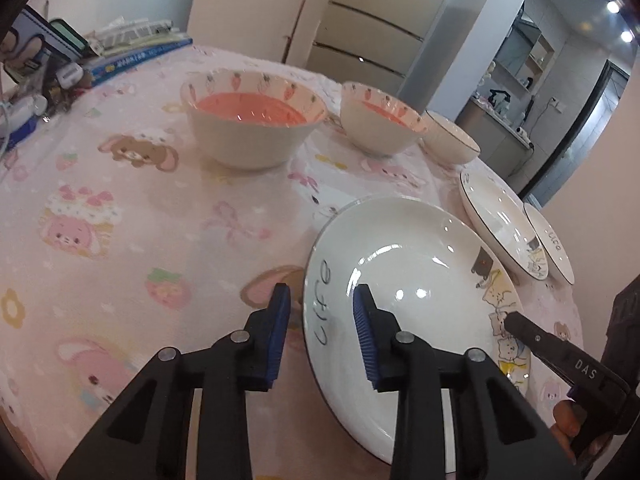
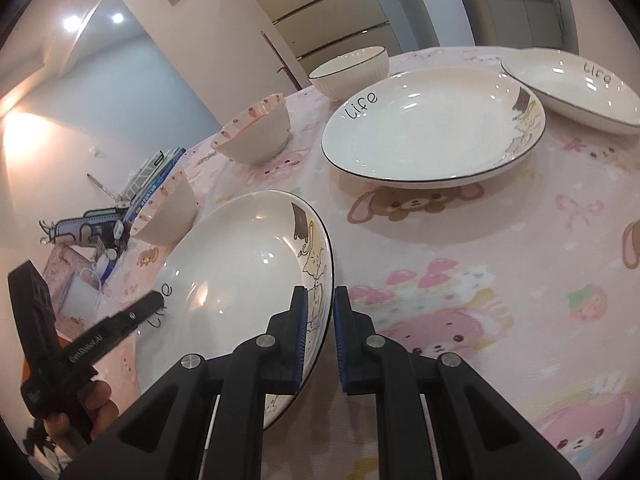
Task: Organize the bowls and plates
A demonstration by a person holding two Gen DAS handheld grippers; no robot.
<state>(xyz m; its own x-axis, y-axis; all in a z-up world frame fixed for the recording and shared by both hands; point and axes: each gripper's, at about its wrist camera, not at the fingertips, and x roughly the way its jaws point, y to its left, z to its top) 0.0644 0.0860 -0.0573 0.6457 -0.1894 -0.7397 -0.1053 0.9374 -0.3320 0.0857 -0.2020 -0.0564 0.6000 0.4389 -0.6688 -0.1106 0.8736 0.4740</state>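
Plates and bowls sit spread over the pink cartoon-print tablecloth [image 1: 120, 208], and you hold the nearest plate [image 1: 404, 292] tilted up off the cloth between your two grippers. Your right gripper [image 2: 321, 336] is clamped on its rim at the cartoon-cat side, the blue pads [image 2: 303, 332] pressed to the edge. Your left gripper [image 1: 322, 332] straddles the opposite rim by the word "life", one finger under the plate and one over it; its jaws stand apart, and you cannot tell from either view whether the pads touch the rim.

Beyond that plate, a second "life" plate [image 2: 432, 128] lies flat on the cloth, with a third plate [image 2: 576, 88] just past it, their edges close. Farther back stand two bowls with carrot-print rims: the large pink-lined bowl [image 1: 256, 124] and a smaller pink-lined bowl [image 1: 380, 120] beside it. A white ribbed bowl [image 2: 350, 70] with a dark rim stands at the far edge. Books and clutter [image 1: 60, 64] pile up at the far left corner.
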